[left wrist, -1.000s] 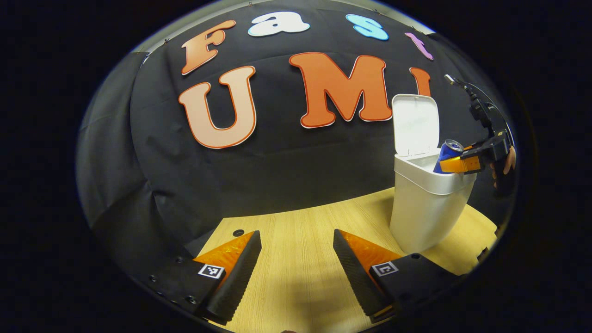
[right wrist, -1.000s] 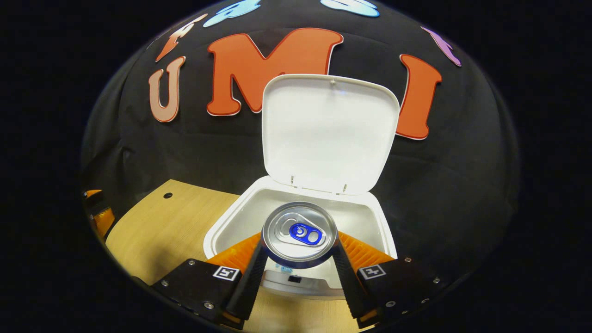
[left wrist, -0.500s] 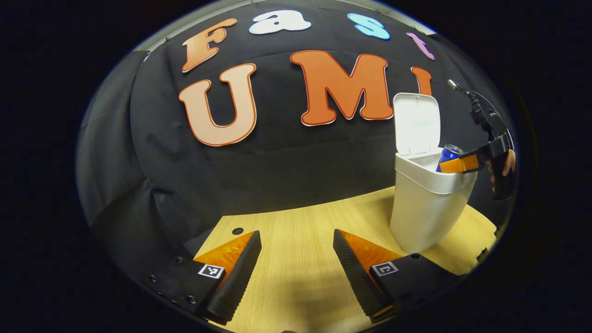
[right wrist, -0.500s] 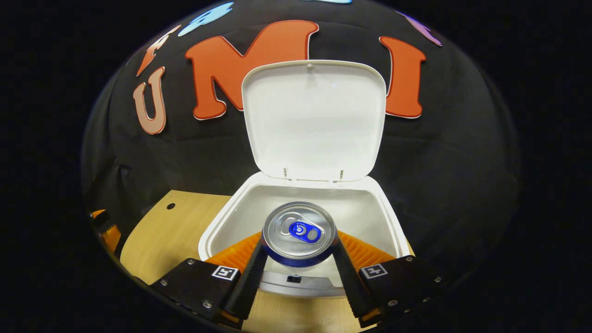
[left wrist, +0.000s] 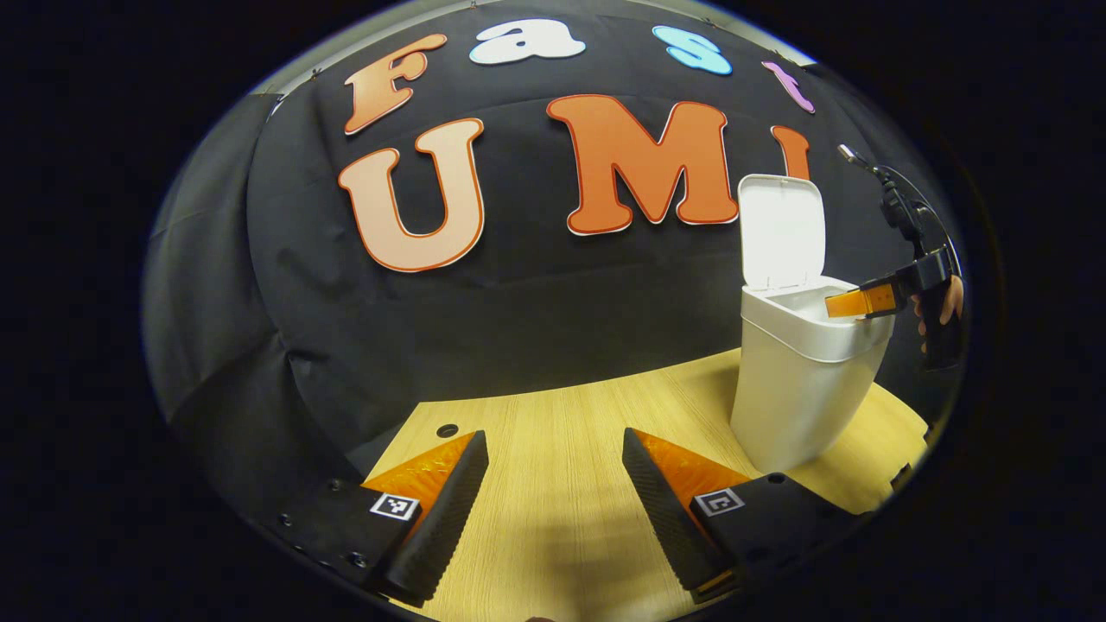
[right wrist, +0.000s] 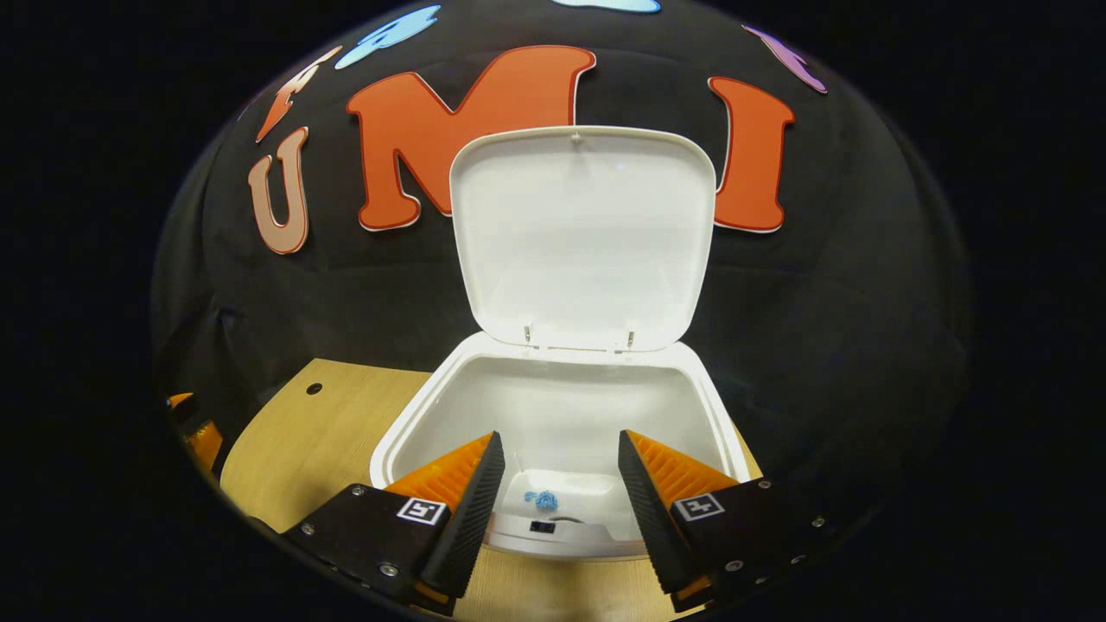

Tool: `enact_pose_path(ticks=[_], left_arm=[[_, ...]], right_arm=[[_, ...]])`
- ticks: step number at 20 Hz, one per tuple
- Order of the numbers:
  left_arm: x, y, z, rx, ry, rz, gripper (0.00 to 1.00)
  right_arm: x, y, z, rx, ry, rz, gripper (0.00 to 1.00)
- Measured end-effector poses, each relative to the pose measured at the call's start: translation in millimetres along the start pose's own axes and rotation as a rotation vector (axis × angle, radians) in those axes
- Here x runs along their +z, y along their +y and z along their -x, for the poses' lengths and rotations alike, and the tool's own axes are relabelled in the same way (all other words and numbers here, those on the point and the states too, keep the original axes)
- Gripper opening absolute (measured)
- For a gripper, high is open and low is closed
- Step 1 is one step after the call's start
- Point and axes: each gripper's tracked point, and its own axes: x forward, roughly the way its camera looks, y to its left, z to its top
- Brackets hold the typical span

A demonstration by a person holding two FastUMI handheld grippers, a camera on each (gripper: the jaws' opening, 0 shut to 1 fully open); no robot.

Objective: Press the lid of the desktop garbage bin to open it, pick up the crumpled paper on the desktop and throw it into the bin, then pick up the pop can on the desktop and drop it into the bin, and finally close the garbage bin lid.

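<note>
The white desktop bin stands at the right on the wooden table, its lid raised upright. In the right gripper view I look down into the bin's white inside, with the lid standing behind it. My right gripper hangs open over the bin's front rim with nothing between its fingers. From the left gripper view, that right gripper reaches over the rim from the right, held by a hand. My left gripper is open above bare table, left of the bin.
The table is light wood with a small round hole near its back left corner. Black cloth closes off the back. A small blue mark sits on the bin's front ledge. The left gripper peeks in at the far left.
The right gripper opened and the blue pop can left its fingers, dropping out of sight into the bin. The left gripper has stayed in place.
</note>
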Motion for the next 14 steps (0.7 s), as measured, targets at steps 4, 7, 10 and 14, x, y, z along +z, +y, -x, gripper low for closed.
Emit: enact_pose_path(ticks=[4, 7, 10, 14], left_arm=[[-1, 1, 3, 0.002, 0.000, 0.007, 1.00], [-4, 4, 6, 0.013, 0.001, 0.004, 1.00], [-8, 8, 10, 0.026, 0.006, 0.009, 1.00], [-12, 13, 14, 0.042, 0.013, 0.029, 1.00]], right_arm=[[30, -1, 2, -0.003, -0.052, 0.019, 0.81], [52, -3, 6, -0.004, -0.089, 0.032, 0.81], [78, -5, 7, -0.009, -0.135, 0.044, 0.81], [113, -11, 10, -0.017, -0.186, 0.062, 0.81]])
